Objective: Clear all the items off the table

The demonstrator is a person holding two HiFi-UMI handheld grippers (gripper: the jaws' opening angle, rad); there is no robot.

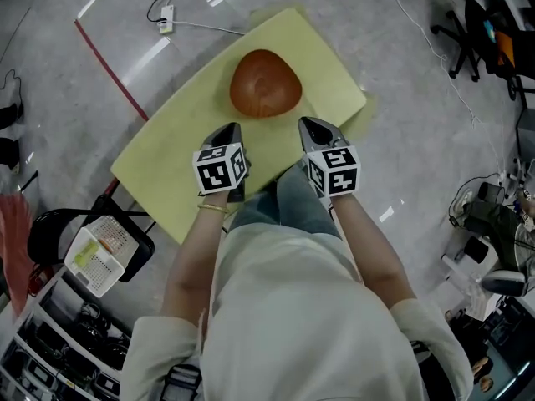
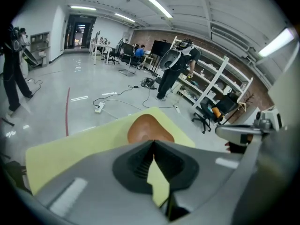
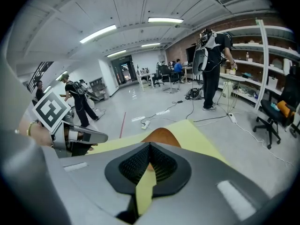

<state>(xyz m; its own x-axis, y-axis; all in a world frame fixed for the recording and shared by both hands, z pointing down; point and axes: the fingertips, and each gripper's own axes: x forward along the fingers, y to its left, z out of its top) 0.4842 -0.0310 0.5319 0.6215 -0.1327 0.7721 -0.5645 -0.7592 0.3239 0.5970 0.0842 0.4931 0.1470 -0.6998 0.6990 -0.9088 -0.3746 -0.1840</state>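
Where left tongs sit shut — bowl half-hidden.

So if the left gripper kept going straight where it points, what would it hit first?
Probably the yellow tabletop, just short of the brown rounded object. The left gripper, jaws shut, lines up with that object's near edge, so depth is unclear.

Ceiling light strips are lighting the room from above, bright and even. The glossy floor is throwing back white streaks of glare far left of the surface. Shadows are falling soft and faint. Both gripper views are bowing straight lines toward the edges, and their corners are going black. The left gripper and right gripper are reading soft, out of focus up close, while the far room is showing sharper.
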